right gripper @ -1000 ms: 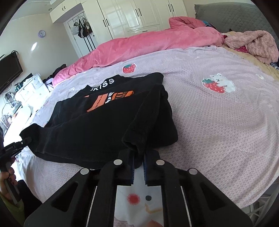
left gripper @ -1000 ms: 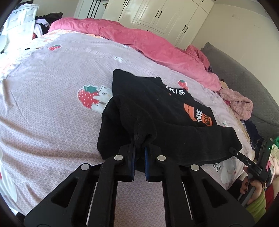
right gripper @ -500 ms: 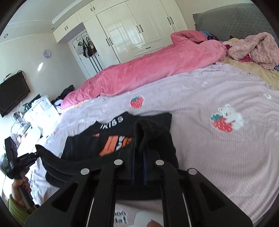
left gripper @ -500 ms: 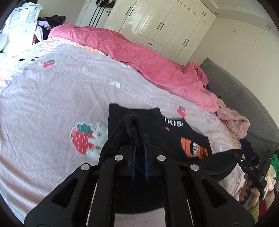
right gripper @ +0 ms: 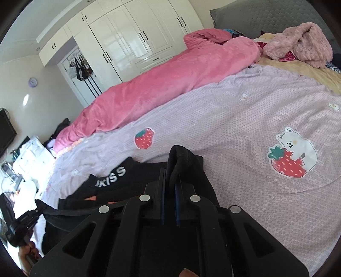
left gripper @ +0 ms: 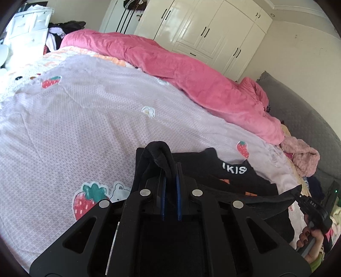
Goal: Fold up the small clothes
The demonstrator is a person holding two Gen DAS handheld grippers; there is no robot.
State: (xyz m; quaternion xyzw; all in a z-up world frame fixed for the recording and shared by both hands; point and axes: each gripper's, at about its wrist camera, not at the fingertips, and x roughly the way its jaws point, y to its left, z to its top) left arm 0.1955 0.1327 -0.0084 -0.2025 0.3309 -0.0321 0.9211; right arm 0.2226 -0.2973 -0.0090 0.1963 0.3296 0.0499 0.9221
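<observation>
A small black garment (left gripper: 232, 176) with white letters and an orange print lies on the lilac strawberry-print bedspread (left gripper: 85, 132). My left gripper (left gripper: 170, 170) is shut on one bunched black corner of it, held above the bed. My right gripper (right gripper: 169, 179) is shut on the other corner of the black garment (right gripper: 115, 176). The lifted edge stretches taut between the two grippers. The right gripper also shows at the right edge of the left wrist view (left gripper: 307, 204), and the left gripper at the left edge of the right wrist view (right gripper: 27, 217). The front of the garment is hidden under the gripper bodies.
A rolled pink duvet (left gripper: 191, 74) lies along the far side of the bed. A fluffy pink garment (right gripper: 298, 42) lies by the grey headboard (right gripper: 266, 19). White wardrobes (right gripper: 132, 40) stand behind. White drawers (left gripper: 27, 32) stand at the bed's other end.
Both grippers have lifted the held edge of the garment and carried it forward over the printed part. More of the orange print is covered now.
</observation>
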